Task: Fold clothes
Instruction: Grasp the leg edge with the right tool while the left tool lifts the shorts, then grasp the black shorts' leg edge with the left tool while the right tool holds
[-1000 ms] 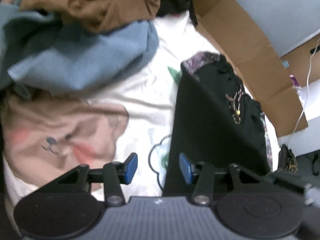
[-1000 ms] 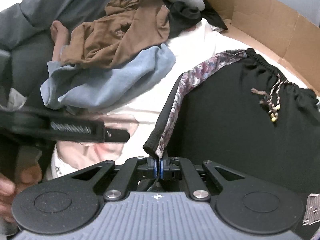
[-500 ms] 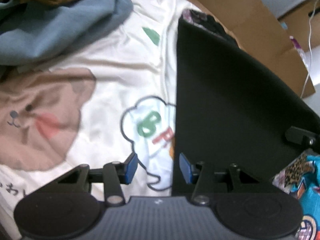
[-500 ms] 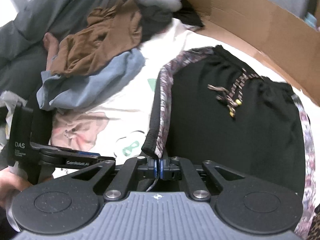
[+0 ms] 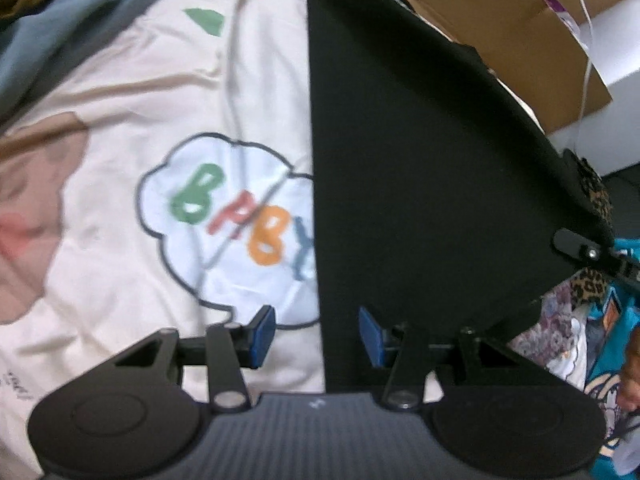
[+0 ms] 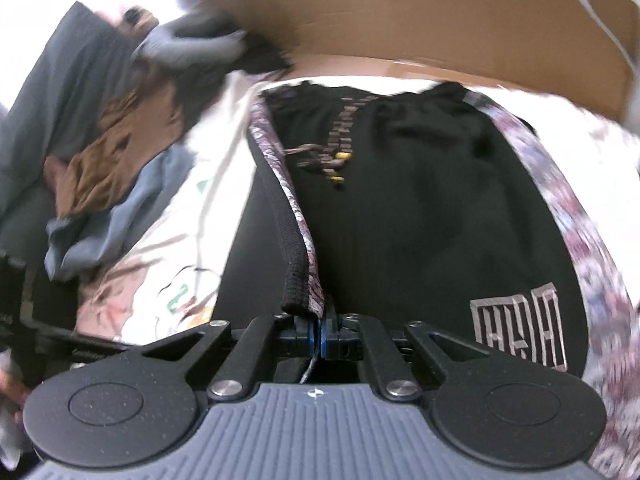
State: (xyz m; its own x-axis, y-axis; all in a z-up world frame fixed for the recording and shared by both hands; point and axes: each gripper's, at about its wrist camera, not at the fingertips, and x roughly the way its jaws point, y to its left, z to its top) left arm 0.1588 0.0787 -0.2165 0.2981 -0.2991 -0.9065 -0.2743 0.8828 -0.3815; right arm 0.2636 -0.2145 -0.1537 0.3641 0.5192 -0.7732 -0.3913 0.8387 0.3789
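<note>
R gripper (image 6: pixel 320 334): clenched on shorts (image 6: pixel 420 208) hem, lower centre. L gripper (image 5: pixel 316 334): jaws apart, grasping nothing, over sheet (image 5: pixel 160 92).

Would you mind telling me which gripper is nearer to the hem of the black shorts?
Right. The right gripper is shut on the hem of the black shorts, pinching its edge. The left gripper is open beside the shorts' folded edge, its pads not pressing the fabric.

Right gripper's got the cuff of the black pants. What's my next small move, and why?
Probably carry the cuff on toward the waistband. The right gripper is shut on it, the black pants are only partly doubled over, and the left gripper is open, holding nothing.
</note>
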